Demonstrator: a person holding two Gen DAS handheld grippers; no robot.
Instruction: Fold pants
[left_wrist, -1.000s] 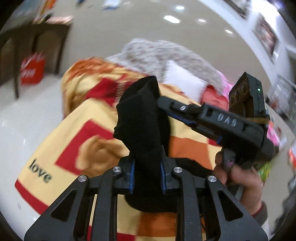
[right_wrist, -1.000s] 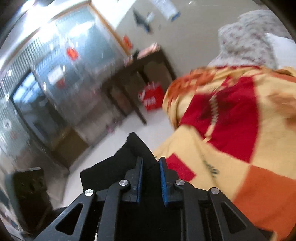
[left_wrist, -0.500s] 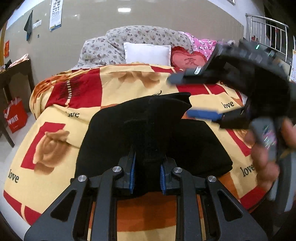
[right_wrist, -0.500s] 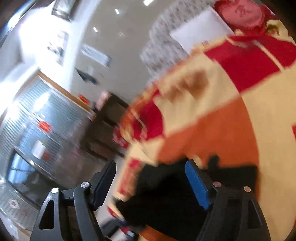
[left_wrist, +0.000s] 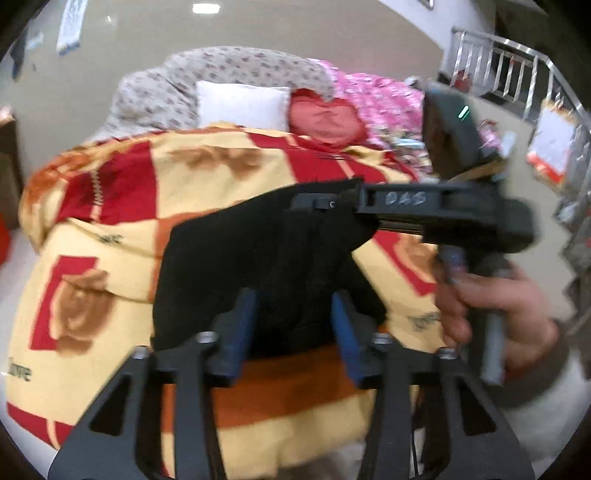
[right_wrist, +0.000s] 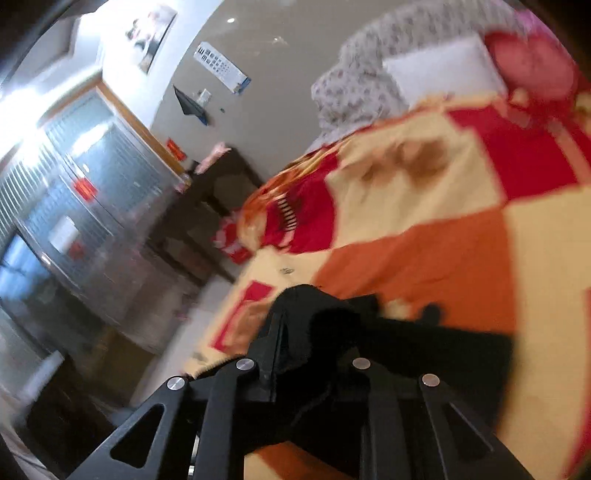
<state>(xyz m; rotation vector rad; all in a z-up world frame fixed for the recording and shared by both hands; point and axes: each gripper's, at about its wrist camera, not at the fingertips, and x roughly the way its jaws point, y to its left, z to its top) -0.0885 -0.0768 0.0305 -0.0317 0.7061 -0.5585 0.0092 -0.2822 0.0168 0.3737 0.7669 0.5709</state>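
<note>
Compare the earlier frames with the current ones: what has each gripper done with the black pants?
The left gripper has opened and released the black pants; the right gripper, open half a second ago, has closed on them again. The pants stay on the patterned blanket.

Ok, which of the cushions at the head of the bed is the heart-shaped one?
The red cushion, just right of the white pillow. It alone is red with a heart outline; the white pillow is plain and square.

Both pictures are bright but blurry, round and bent at their dark edges, with white glare from the window (right_wrist: 55, 206) and ceiling lights (left_wrist: 205, 7).
</note>
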